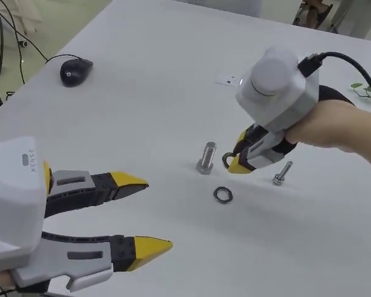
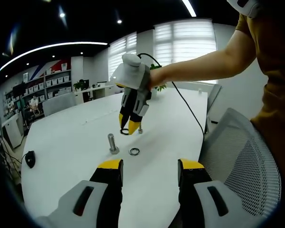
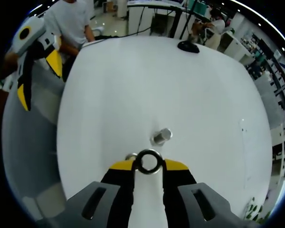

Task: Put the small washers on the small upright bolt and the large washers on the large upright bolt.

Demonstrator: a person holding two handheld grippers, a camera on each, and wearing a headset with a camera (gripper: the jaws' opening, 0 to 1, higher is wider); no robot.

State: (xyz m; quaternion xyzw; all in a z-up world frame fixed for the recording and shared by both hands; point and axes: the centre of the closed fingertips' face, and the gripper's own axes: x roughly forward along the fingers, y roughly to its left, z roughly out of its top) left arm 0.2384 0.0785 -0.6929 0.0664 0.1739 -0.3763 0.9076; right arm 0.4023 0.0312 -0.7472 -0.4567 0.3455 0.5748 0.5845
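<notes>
– Yellow jaw tips on the right gripper (image 3: pixel 149 165) are clamped on the rim of a steel washer (image 3: pixel 149 151), which leaves its hole free. Why hold it there?

– To thread it, I'd say. The large upright bolt (image 3: pixel 160 136) stands just beyond the ring, near but not touching. The hole isn't yet lined up over the bolt's top. By its width I'd guess this is a large washer, though I can't be sure.

– And the other pieces?

– A second washer (image 1: pixel 216 196) lies flat on the bench (image 1: pixel 142 105) just in front of that bolt. The small upright bolt (image 1: pixel 282 173) stands on the gripper's far side. Both shafts look bare, so the task seems barely begun.

– The left gripper (image 1: pixel 157 215)?

– Its jaws are spread with nothing between them. It sits low by the near edge, well apart from the work, probably so it doesn't get in the way.

– Surface and room?

– The bench is plain white and smooth, good for sliding a washer but with nothing to stop one rolling. A black computer mouse (image 1: pixel 75 70) sits at the far corner with its cable. Around it is a big office, with a grey mesh chair (image 2: pixel 237 156), blinds over the windows (image 2: pixel 185 40) and strip lights overhead.
</notes>
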